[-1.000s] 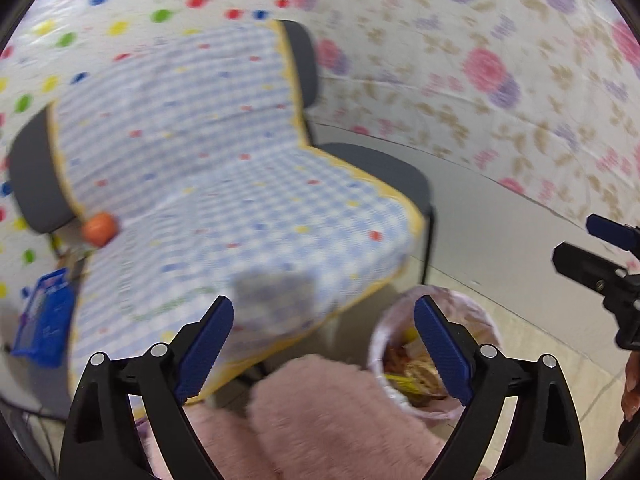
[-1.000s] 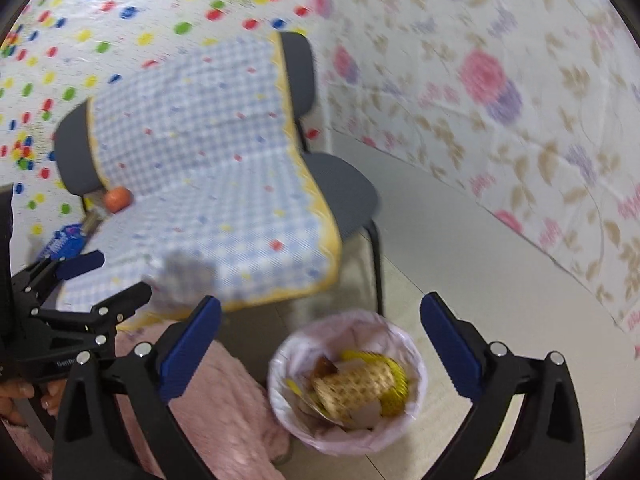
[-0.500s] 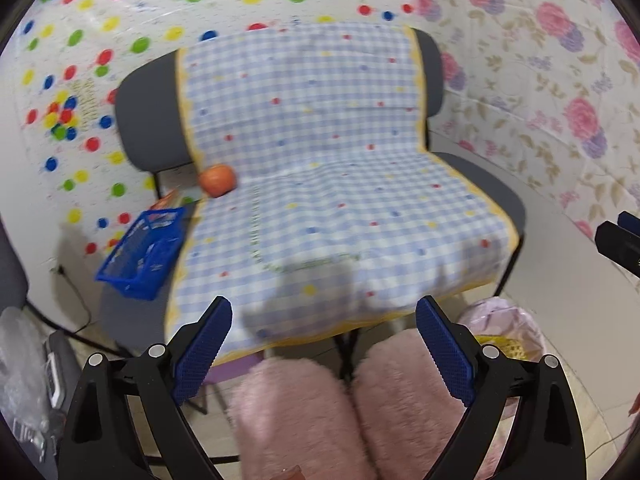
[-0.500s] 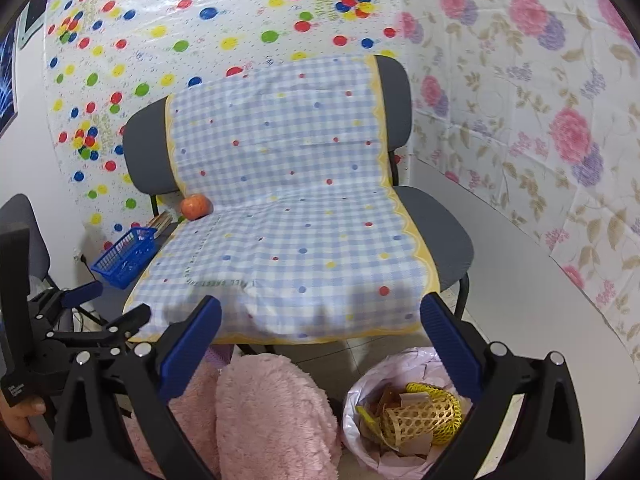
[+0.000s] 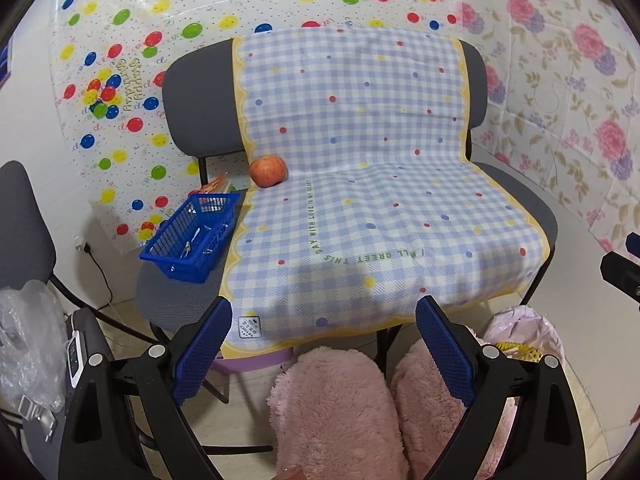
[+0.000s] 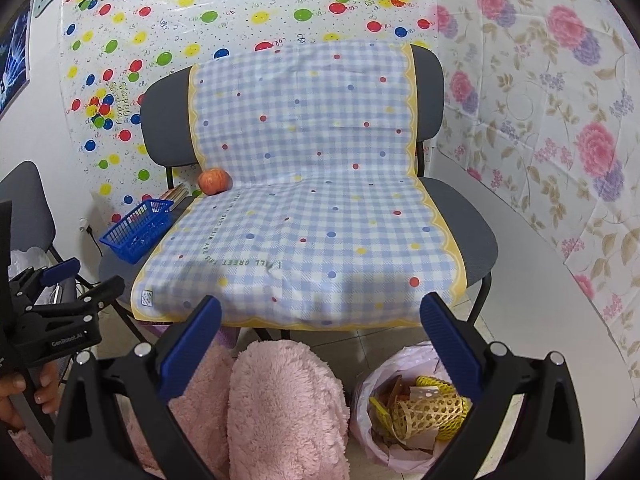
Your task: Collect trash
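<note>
A pink-lined trash bin (image 6: 412, 404) stands on the floor at the chair's front right, holding yellow foam netting and paper scraps; its rim (image 5: 524, 328) shows in the left wrist view. My left gripper (image 5: 324, 344) is open and empty, held in front of the seat edge. My right gripper (image 6: 320, 340) is open and empty too, just left of and above the bin. An apple (image 5: 269, 171) rests at the back left of the checked cloth (image 5: 360, 208) on the chair. The left gripper's side (image 6: 60, 304) appears in the right wrist view.
A blue basket (image 5: 192, 236) sits on a grey seat left of the cloth. Pink fluffy slippers (image 5: 332, 412) are on the floor below both grippers. A dark chair (image 5: 20, 216) and a clear plastic bag (image 5: 28, 340) stand at far left. Patterned walls close the corner behind.
Both views have swung up and left from the bin to face the chair squarely. The grey blurred item seen near the seat's front edge earlier is gone. Both grippers stayed open.
</note>
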A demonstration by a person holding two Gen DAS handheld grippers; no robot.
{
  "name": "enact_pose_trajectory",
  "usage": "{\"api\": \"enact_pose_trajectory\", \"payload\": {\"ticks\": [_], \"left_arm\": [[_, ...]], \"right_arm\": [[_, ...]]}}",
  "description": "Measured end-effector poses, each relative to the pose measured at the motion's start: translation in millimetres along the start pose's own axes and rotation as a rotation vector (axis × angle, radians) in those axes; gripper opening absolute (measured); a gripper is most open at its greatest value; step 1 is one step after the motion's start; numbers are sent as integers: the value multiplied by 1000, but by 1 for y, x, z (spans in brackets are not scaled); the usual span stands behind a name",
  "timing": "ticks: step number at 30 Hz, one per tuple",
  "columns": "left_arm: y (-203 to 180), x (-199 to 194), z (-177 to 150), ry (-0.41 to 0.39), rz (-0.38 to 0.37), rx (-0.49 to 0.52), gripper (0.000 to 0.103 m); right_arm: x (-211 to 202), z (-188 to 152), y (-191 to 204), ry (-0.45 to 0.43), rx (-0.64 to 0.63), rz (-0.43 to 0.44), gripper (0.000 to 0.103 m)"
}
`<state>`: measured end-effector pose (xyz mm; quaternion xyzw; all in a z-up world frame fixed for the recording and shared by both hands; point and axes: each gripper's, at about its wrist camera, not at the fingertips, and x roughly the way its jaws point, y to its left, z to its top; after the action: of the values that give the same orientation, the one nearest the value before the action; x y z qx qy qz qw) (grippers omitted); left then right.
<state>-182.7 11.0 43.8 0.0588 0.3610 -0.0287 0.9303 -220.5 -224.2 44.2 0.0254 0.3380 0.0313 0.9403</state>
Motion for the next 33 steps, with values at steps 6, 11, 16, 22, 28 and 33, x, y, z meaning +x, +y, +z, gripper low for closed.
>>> {"api": "enact_pose_trajectory", "payload": {"ticks": [6,11,16,22,28,33], "left_arm": [[3,0,1,-4,2,-6,92],[5,1,3,-2,6,-10,92],[6,4,3,3,7,-15,92],[3,6,3,9,9,-13,92],[4,6,4,9,9,-15,92],[4,6,4,10,7,-14,92]], "right_arm": [[4,2,2,5,-9,4,98],[6,2,2,10,-6,4,98],[10,1,3,17,-3,1,98],[12,-1,1,20,5,0,98],[13,-2,-2,21,9,-1,98],[13,-2,-3,20,9,1,98]]}}
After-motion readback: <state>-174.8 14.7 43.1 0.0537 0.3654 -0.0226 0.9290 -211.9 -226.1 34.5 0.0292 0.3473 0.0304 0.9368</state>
